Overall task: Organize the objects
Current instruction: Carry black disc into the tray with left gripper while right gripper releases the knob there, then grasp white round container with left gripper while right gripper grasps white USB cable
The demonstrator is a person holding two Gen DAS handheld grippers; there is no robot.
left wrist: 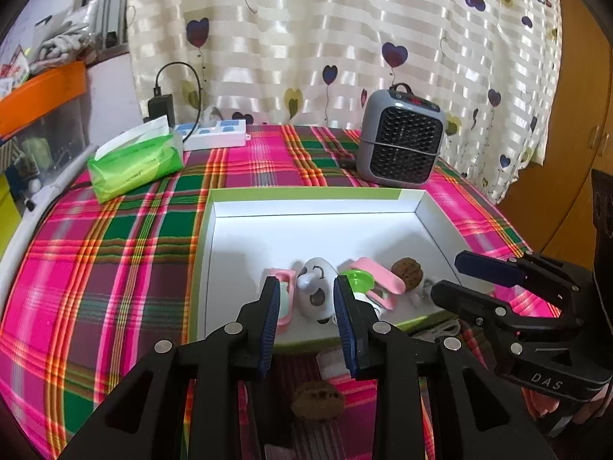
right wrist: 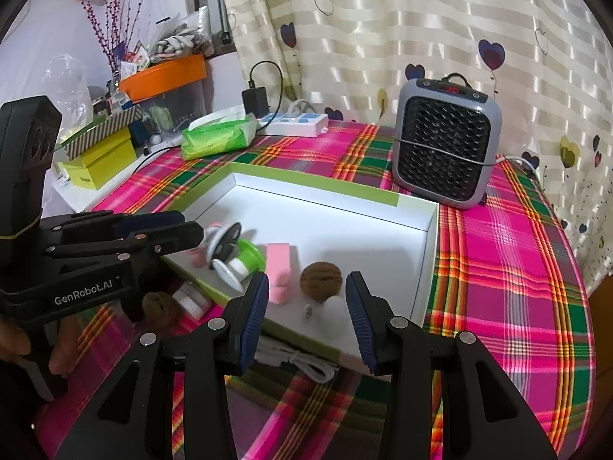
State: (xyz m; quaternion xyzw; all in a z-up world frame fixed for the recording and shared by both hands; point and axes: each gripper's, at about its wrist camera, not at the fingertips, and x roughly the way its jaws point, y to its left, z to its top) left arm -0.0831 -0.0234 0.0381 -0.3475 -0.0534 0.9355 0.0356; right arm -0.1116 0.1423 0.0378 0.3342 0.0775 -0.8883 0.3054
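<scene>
White box (left wrist: 318, 230) on plaid cloth already holds walnut (right wrist: 320, 280) and small toys. Second walnut (left wrist: 317, 400), white cable (right wrist: 306, 364) lie outside, just beside near wall. Left claw (left wrist: 306, 299), right claw (right wrist: 304, 295) both spread, empty. Likely step: fetch leftovers; next move, drop onto outside walnut.

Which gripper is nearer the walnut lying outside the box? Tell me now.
Left. The left gripper hovers directly over the walnut on the cloth; the right gripper sits off to its right, over the box corner.
</scene>
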